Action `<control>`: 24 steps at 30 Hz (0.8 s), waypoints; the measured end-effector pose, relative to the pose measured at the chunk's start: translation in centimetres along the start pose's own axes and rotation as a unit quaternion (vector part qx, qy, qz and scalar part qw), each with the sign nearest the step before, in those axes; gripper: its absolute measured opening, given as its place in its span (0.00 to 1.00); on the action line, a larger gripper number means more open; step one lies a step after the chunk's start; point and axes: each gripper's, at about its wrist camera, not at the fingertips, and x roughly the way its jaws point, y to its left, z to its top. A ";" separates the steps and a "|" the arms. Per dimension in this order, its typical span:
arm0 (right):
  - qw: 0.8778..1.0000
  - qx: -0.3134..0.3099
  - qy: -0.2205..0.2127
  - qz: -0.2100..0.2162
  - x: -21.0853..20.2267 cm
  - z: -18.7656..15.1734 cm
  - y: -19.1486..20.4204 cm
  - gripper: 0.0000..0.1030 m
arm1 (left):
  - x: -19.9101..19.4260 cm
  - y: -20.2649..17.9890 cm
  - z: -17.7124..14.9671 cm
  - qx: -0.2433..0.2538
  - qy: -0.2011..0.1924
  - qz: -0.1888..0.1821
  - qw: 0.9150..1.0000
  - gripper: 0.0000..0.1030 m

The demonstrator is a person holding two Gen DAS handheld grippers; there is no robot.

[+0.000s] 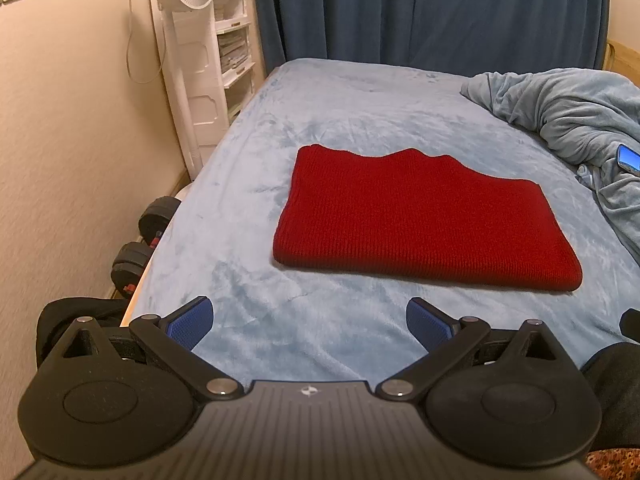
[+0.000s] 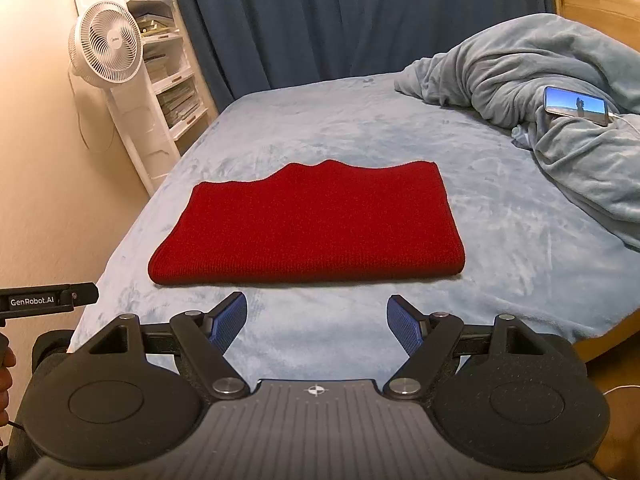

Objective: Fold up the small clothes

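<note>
The work surface is a bed (image 1: 248, 184) covered with a pale blue plush sheet, matted and lightly creased, set in a small room with cream walls. At far left stands a white pedestal fan (image 2: 106, 54) with a round grille, its cord hanging down the wall; behind it is a white shelf unit (image 2: 168, 80) holding stacked items too blurred to identify. On the floor between wall and bed lie black dumbbells (image 1: 148, 236), partly cut off by the mattress edge. A dark blue curtain (image 1: 420, 8) in heavy vertical folds closes the far side. The red knit garment (image 1: 416, 220) lies flat near the middle of the bed, folded into a rough rectangle with a rounded fold along its near edge and an uneven, wavy far edge; the ribbed weave is visible. To the right, a bunched pale blue blanket (image 2: 540, 92) forms a heap, and a phone (image 2: 576, 106) with a lit screen rests on it, a cable leading off. A strip of wooden bed frame shows beyond. The left hand-held gripper (image 1: 310, 322) hangs short of the garment's near edge, its blue textured pads apart, nothing between them. The right hand-held gripper (image 2: 317, 322) is likewise spread wide and empty, near the same edge without touching it.
</note>
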 end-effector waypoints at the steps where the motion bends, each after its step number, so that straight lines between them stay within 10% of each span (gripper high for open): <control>1: 1.000 0.000 0.000 0.000 0.0 0.0 0.0 0.76 | 0.0 0.0 0.0 0.000 0.000 0.000 1.000 1.00; 24: 0.999 0.035 0.001 0.024 1.0 0.1 -1.3 0.77 | 0.8 0.4 0.2 0.003 0.009 0.006 1.000 1.00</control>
